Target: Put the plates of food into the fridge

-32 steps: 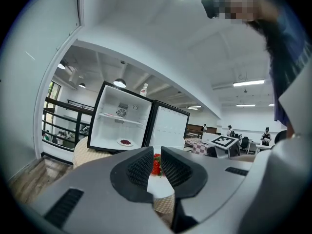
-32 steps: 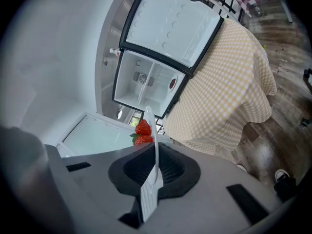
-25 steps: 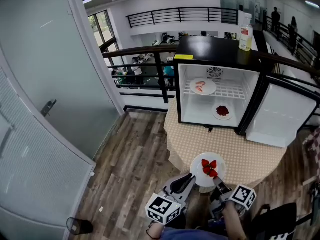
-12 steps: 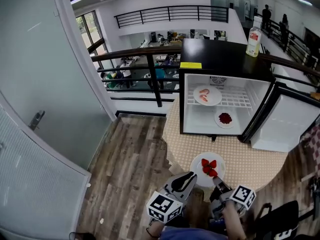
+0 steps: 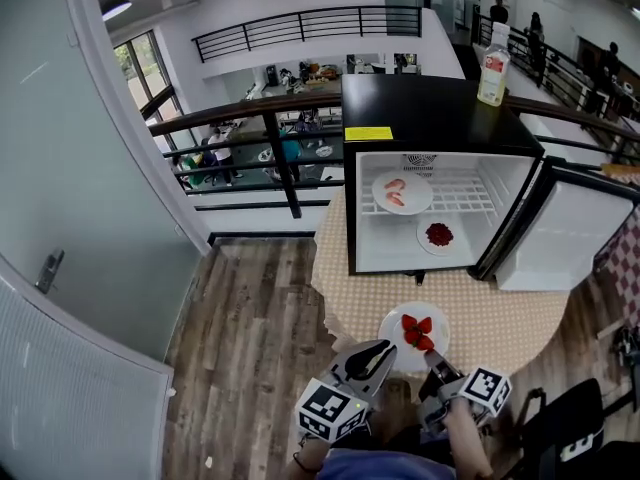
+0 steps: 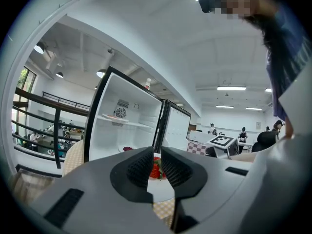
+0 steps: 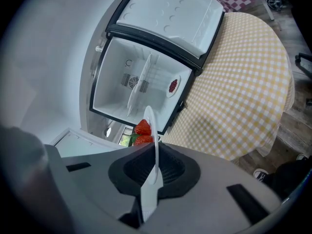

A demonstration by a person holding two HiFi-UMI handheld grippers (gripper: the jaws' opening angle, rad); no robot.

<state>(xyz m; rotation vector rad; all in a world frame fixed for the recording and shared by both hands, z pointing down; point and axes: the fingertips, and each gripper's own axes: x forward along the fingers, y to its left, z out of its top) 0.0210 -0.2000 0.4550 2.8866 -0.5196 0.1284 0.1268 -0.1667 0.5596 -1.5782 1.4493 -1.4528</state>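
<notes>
A white plate of strawberries hangs over the near edge of the checked table. My right gripper is shut on its near rim; in the right gripper view the plate stands edge-on between the pads, with the strawberries above. My left gripper sits at the plate's left rim, jaws together and nothing between them; its own view shows the strawberries just past the tips. The small fridge stands open ahead. Inside are a shrimp plate on the shelf and a plate of red food on the floor.
The fridge door swings open to the right. A bottle stands on the fridge top. A black railing runs behind the table and a glass wall is on the left. Wooden floor lies left of the table.
The fridge has slid left and a little nearer in the head view as the person shifted. Both grippers travelled along with the strawberry plate, and the right grip is unchanged.
</notes>
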